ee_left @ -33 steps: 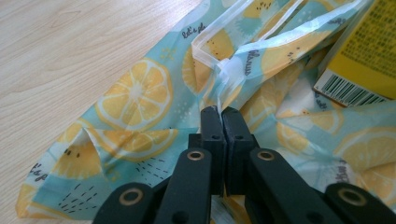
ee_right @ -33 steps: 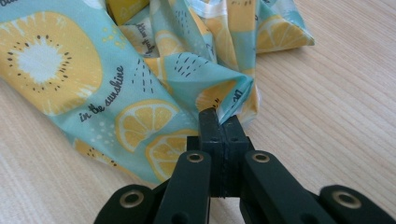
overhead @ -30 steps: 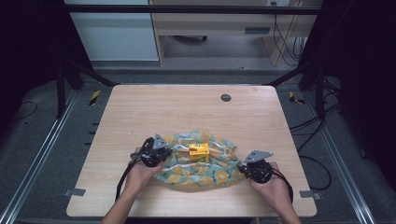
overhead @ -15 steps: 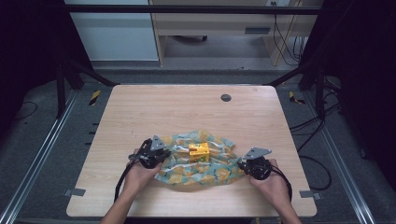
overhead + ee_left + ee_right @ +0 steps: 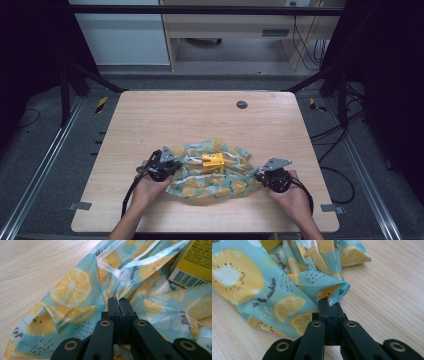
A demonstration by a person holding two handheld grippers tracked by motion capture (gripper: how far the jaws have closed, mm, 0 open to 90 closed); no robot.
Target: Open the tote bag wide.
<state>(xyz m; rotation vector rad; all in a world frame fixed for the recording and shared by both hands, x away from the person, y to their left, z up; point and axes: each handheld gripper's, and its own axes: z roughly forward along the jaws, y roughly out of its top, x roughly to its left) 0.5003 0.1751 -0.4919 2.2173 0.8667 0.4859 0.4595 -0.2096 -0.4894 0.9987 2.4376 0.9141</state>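
we see a cloth (image 5: 210,177) spread on the near middle of the table (image 5: 200,117), with a small box (image 5: 213,162) lying on top of it near its centre. the left gripper (image 5: 172,168) sits at the cloth's left edge and the right gripper (image 5: 261,178) at its right edge, each pinching a fold. far behind the cloth, a small round disc (image 5: 242,104) lies on the table toward the back edge.

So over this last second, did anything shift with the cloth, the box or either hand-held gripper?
Nothing visibly changed. Left hand-held gripper and right hand-held gripper stay clamped on opposite ends of the lemon-print cloth, and the yellow box sits on it as before.
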